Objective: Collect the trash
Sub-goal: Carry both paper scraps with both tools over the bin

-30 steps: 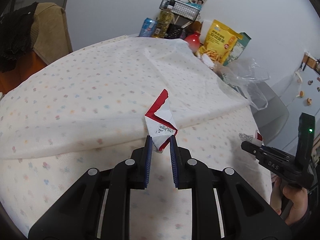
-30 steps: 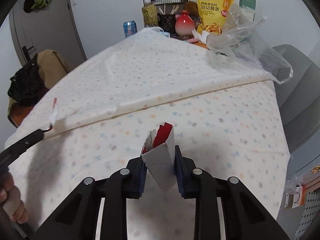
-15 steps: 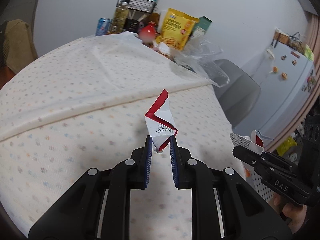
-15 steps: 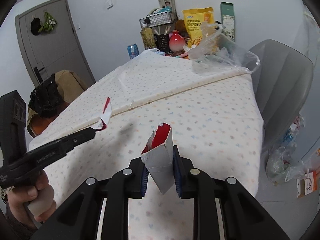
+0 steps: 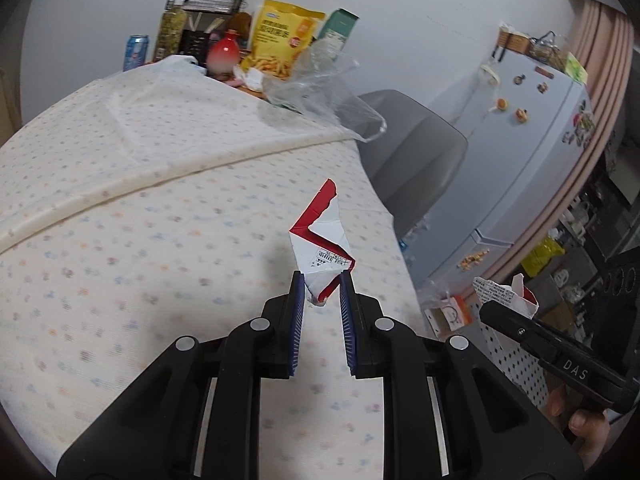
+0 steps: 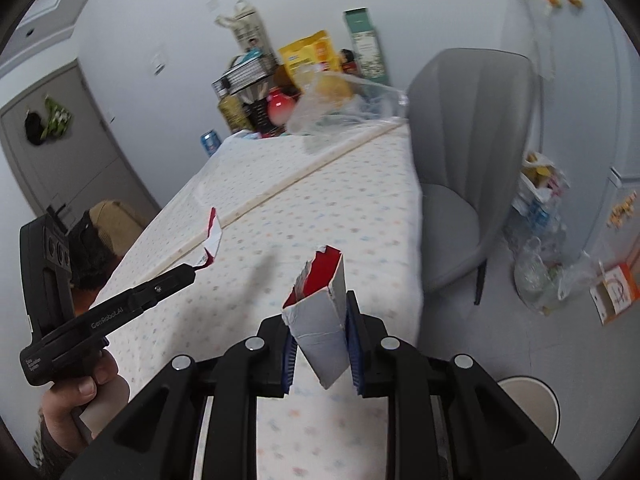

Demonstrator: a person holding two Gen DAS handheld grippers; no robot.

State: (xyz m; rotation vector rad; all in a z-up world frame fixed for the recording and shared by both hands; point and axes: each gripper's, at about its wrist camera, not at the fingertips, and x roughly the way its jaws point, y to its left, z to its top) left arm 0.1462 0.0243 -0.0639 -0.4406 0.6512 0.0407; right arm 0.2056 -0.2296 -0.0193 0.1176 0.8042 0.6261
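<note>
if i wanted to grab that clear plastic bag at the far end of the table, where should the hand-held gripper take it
Pinch the loose crumpled film of the clear plastic bag where it spills over the table edge toward the grey chair. Come in from the chair side: that overhanging flap is thin and free, away from the snack bag behind it.

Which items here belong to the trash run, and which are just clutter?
Job:
- torn red-white wrapper scrap in left claw
- torn carton piece in right claw

Clutter:
- yellow snack bag
- blue can
- clear plastic bag
- grey chair
</note>
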